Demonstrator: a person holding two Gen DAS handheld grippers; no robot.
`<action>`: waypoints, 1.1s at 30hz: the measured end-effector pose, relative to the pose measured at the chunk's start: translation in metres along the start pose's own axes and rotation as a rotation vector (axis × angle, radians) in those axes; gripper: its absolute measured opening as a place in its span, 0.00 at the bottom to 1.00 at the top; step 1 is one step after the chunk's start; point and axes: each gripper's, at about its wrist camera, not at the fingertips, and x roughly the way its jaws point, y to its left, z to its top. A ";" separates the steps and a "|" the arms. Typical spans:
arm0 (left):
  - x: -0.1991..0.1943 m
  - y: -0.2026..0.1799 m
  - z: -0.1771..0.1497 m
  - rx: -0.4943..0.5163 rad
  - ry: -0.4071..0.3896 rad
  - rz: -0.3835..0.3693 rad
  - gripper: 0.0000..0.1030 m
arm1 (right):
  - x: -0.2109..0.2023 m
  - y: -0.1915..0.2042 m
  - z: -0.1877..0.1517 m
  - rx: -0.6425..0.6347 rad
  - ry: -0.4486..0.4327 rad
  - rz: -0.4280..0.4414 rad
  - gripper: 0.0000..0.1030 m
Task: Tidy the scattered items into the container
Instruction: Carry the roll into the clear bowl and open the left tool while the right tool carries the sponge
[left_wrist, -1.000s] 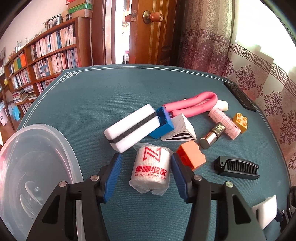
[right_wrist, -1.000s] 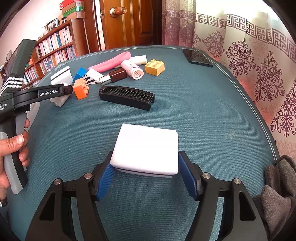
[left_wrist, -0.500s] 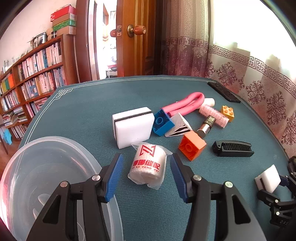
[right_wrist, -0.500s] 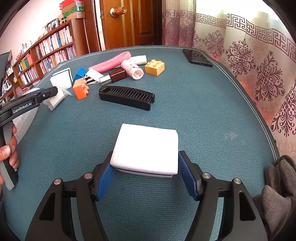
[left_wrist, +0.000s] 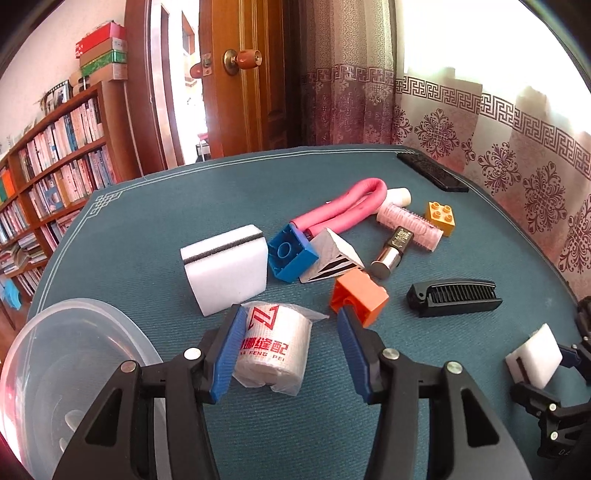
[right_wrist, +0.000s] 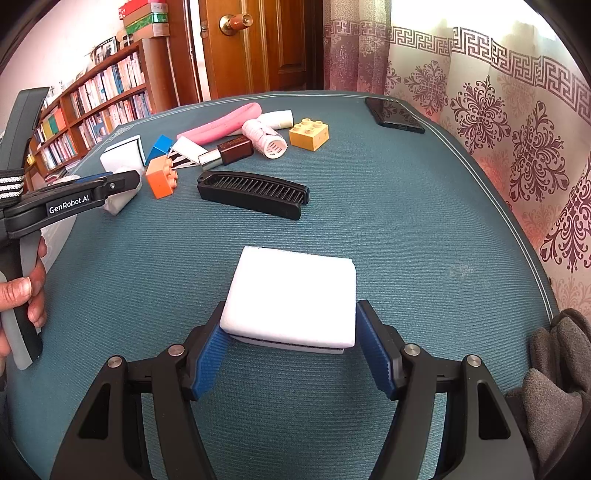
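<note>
A white wrapped roll with red print (left_wrist: 275, 345) lies on the teal table between the fingers of my left gripper (left_wrist: 291, 350). That gripper is open: the left pad is against the roll and a gap shows on the right. A clear plastic bowl (left_wrist: 74, 354) sits at its left. My right gripper (right_wrist: 291, 347) is open around a white sponge (right_wrist: 291, 302) lying flat, with the pads close to both sides. From the left wrist view that sponge (left_wrist: 533, 354) is at the far right.
Ahead lie a striped white sponge (left_wrist: 225, 273), blue (left_wrist: 291, 256), orange (left_wrist: 358, 297) and yellow (left_wrist: 439, 218) bricks, a pink foam tube (left_wrist: 343, 214), a pink roller (left_wrist: 410, 223), a lipstick (left_wrist: 391, 251), a black comb (left_wrist: 454, 302) and a phone (right_wrist: 395, 114). A hand (right_wrist: 22, 295) holds the left gripper.
My left gripper drew back, then came forward again and swung its view to the right; the roll now sits nearer its left finger. The right gripper and its sponge have not moved.
</note>
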 end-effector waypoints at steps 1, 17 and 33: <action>0.002 0.000 -0.001 -0.007 0.019 -0.025 0.46 | 0.000 0.000 0.000 0.000 0.000 0.000 0.68; 0.008 -0.022 -0.013 -0.027 0.076 -0.059 0.40 | -0.001 -0.002 0.000 0.008 -0.007 -0.008 0.61; -0.054 0.006 -0.025 -0.127 -0.033 -0.031 0.40 | -0.008 -0.004 0.000 0.078 -0.015 0.049 0.59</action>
